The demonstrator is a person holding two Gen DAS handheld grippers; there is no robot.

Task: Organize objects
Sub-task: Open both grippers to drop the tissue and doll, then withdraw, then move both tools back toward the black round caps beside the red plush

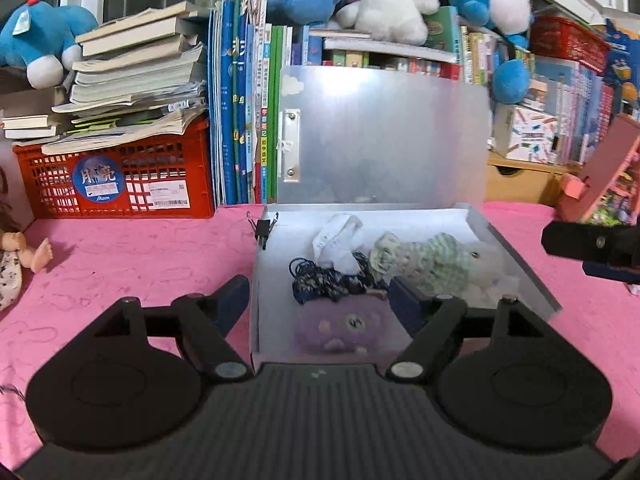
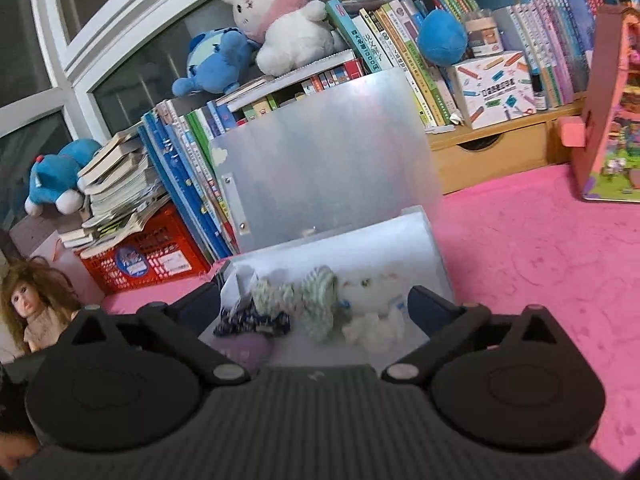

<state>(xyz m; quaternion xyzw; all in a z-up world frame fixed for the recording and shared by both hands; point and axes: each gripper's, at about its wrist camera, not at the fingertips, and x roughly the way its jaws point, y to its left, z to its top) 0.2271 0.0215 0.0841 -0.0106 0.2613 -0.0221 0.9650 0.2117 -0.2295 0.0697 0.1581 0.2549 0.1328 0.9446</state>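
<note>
Both claws wide, holding nothing. Left gripper (image 1: 320, 300) straddles the near-left corner of the translucent box (image 1: 516, 256) on the pink tablecloth (image 1: 120, 260), right gripper (image 2: 316, 308) looks in over the near wall. Box sits straight ahead of both, long axis left-right, lid (image 1: 380, 136) upright. Inside: purple plush (image 1: 340, 328), dark cord bundle (image 1: 328, 280), green-check plush (image 1: 424, 260), white paper (image 1: 336, 236). Looks like lid closing is next

You can reach into the box (image 1: 516, 264) from above — its raised lid (image 1: 384, 136) blocks the back, the red crate (image 1: 116, 176) crowds the left — the pink tabletop (image 2: 540, 240) lies open on the right.
</note>
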